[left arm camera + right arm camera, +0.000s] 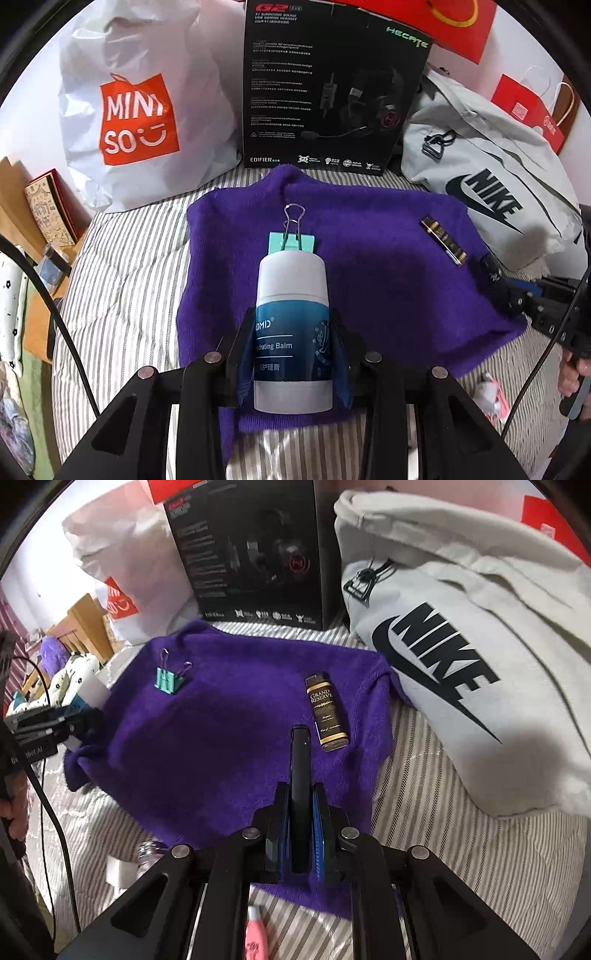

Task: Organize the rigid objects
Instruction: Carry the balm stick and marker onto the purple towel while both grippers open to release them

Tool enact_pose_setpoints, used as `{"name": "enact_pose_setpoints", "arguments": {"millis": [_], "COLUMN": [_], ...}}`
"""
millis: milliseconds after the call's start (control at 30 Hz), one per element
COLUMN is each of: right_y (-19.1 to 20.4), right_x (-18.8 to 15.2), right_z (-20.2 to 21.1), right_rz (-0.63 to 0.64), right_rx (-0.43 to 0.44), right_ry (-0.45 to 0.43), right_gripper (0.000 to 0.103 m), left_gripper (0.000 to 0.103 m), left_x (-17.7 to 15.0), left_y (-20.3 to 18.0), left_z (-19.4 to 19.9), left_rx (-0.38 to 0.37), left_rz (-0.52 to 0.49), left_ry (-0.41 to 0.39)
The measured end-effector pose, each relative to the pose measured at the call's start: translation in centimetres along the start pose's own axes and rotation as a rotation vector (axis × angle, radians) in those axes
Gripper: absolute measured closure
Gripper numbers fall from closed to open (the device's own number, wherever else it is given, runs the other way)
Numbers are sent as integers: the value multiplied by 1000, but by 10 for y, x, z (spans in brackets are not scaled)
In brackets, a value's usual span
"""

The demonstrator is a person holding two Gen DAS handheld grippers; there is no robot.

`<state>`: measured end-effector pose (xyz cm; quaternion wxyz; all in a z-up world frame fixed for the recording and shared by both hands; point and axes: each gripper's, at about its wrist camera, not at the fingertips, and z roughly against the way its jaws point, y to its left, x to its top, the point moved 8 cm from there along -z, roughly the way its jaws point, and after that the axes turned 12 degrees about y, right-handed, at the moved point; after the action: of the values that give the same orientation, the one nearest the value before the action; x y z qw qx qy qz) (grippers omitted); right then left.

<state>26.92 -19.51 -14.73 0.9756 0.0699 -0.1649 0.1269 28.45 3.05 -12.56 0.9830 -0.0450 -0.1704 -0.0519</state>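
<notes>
A purple cloth (369,266) covers the frame's centre (on a striped bed). The left gripper (291,354) has its jaws clamped on a balm bottle (291,332) at lower centre. The right gripper (301,812) pinches a slim black stick (300,775). A teal clip (169,679) lies upper left.

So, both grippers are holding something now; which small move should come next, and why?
Probably lower the left gripper and set the balm bottle on the purple cloth, just short of the teal binder clip. The bottle hangs directly above open cloth there, while the right gripper is closed on a dark slim object.
</notes>
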Motion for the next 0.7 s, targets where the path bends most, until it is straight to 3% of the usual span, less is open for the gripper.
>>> {"name": "enact_pose_setpoints", "arguments": {"millis": [533,700], "right_y": [2,2], "right_x": [3,3], "right_z": [-45,-45], "right_rz": [42,41], "right_rx": [-32,-26], "right_ry": [68,58], "right_gripper": [91,91], "left_gripper": [69,69], "left_x": [14,18], "left_y": [13,13], "left_z": [-52,-63], "left_rx": [8,61], "left_rz": [31,15], "left_ry": [72,83]}}
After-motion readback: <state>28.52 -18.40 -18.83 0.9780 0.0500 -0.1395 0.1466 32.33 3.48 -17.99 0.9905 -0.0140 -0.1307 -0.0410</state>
